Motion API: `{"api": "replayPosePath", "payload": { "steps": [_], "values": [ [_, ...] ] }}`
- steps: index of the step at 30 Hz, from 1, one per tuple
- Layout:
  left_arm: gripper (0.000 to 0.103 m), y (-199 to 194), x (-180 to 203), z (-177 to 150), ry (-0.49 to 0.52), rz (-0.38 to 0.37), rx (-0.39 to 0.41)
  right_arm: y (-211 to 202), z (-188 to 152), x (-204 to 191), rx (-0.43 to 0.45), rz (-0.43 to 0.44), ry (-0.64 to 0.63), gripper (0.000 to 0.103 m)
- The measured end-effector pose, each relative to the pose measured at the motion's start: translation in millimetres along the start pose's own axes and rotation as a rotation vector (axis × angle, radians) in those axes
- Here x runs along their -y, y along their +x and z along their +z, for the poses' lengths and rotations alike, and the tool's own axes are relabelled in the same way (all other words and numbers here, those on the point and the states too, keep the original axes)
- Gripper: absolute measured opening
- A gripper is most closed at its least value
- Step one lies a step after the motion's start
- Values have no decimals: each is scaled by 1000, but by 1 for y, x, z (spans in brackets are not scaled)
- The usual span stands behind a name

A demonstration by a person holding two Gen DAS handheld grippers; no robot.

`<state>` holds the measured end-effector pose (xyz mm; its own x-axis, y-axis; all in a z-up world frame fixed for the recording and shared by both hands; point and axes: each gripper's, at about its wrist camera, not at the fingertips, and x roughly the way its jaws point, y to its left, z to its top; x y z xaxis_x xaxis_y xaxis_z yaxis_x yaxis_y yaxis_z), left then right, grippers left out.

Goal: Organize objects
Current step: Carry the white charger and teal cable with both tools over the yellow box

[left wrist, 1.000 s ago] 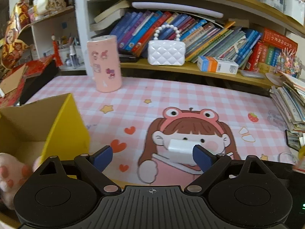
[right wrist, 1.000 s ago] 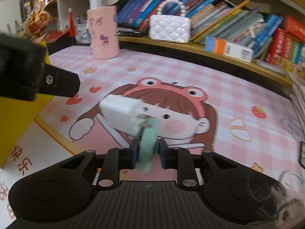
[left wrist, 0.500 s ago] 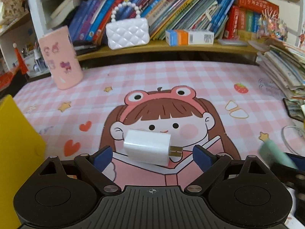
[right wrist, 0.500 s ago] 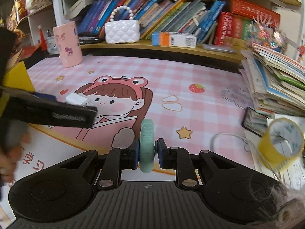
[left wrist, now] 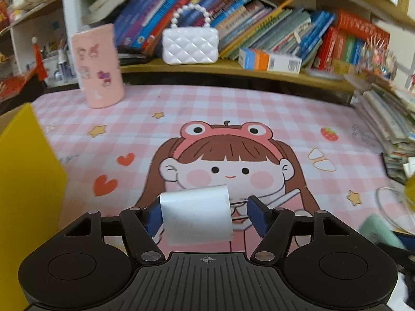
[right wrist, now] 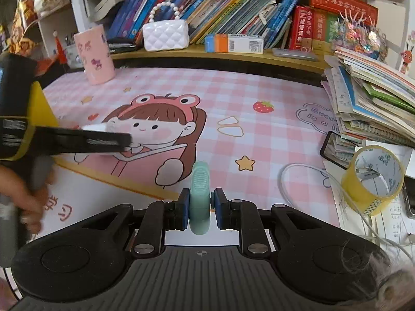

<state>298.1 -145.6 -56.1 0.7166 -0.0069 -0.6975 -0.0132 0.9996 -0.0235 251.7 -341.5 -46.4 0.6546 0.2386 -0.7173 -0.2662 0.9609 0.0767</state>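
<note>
A white charger plug (left wrist: pixel 197 215) lies on the pink cartoon mat (left wrist: pixel 233 103), between the blue pads of my left gripper (left wrist: pixel 204 216). Its jaws are closing; the left pad meets the plug's side and a small gap shows at the right pad. In the right wrist view the left gripper (right wrist: pixel 103 140) reaches in from the left over the plug (right wrist: pixel 94 127). My right gripper (right wrist: pixel 199 207) is shut on a mint-green ribbed disc (right wrist: pixel 199 181), held on edge above the mat's front. A yellow cardboard box (left wrist: pixel 23 181) stands at the left.
A pink cup (left wrist: pixel 97 67) and a white quilted purse (left wrist: pixel 190 44) stand at the back below shelves of books. At the right are a leaning stack of books (right wrist: pixel 376 96), a yellow tape roll (right wrist: pixel 372 178), a white cable (right wrist: pixel 288 178) and a phone (right wrist: pixel 334 147). A hand (right wrist: pixel 28 202) grips the left handle.
My left gripper has sunk onto the white plug and its jaws have narrowed around it. My right gripper carried the green disc away from the plug, toward the right.
</note>
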Motion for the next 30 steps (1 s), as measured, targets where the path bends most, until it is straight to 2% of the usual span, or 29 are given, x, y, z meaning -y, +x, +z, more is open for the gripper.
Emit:
{"api": "replayPosePath", "payload": {
  "steps": [5,13,22,30],
  "values": [
    [67,-38,-16,-12,-52,-6,22,3,2,-12,-8,35,-10,18],
    [67,-95,-44,-46,-98,20,20,-7,1,-54,4,132,-74,18],
    [67,-132,-77,-73,-88,74,44,-23,-20,-110,-35,209,-158,18],
    [67,-163,-111,-89,-50,80,62,-37,-26,-159,-10,225,-198,18]
  ]
}}
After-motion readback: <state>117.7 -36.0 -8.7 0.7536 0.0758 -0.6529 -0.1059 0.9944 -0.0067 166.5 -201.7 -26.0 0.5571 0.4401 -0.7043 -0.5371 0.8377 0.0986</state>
